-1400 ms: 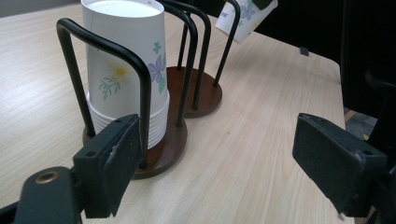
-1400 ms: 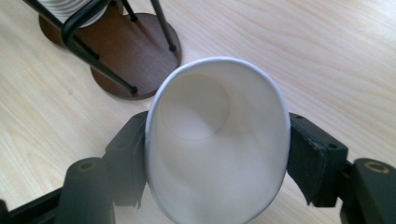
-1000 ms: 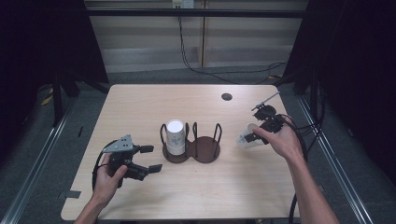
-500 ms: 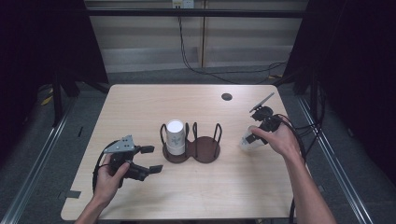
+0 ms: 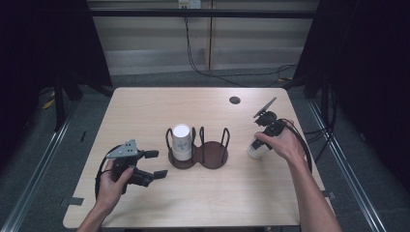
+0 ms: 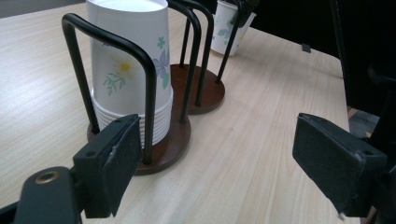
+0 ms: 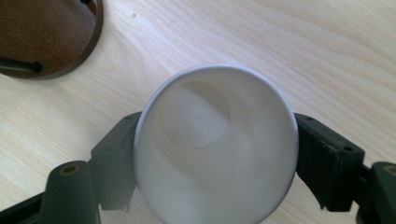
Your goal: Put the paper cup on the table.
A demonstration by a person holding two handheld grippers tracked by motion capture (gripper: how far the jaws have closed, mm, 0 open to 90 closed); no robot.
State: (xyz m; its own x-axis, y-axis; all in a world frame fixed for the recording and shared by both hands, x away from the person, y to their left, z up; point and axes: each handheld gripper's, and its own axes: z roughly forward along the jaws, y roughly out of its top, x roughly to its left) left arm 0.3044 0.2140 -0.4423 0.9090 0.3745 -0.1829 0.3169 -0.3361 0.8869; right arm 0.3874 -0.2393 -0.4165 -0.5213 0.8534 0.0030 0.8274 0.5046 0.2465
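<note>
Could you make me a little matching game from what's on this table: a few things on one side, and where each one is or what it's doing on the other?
Things:
1. Stack of upside-down white flowered paper cups
2. Single white paper cup
3. Left claw
4. Small dark round spot

Places or states:
A. Open, nothing between its jaws
B. On the far part of the light wooden table
C. In the left ring of the brown double cup holder
D. Standing upright between the jaws of the right claw

Pairs: 1-C, 2-D, 3-A, 4-B

Lab, black curtains (image 5: 43, 43), cables (image 5: 198, 53), bare table (image 5: 145, 106)
</note>
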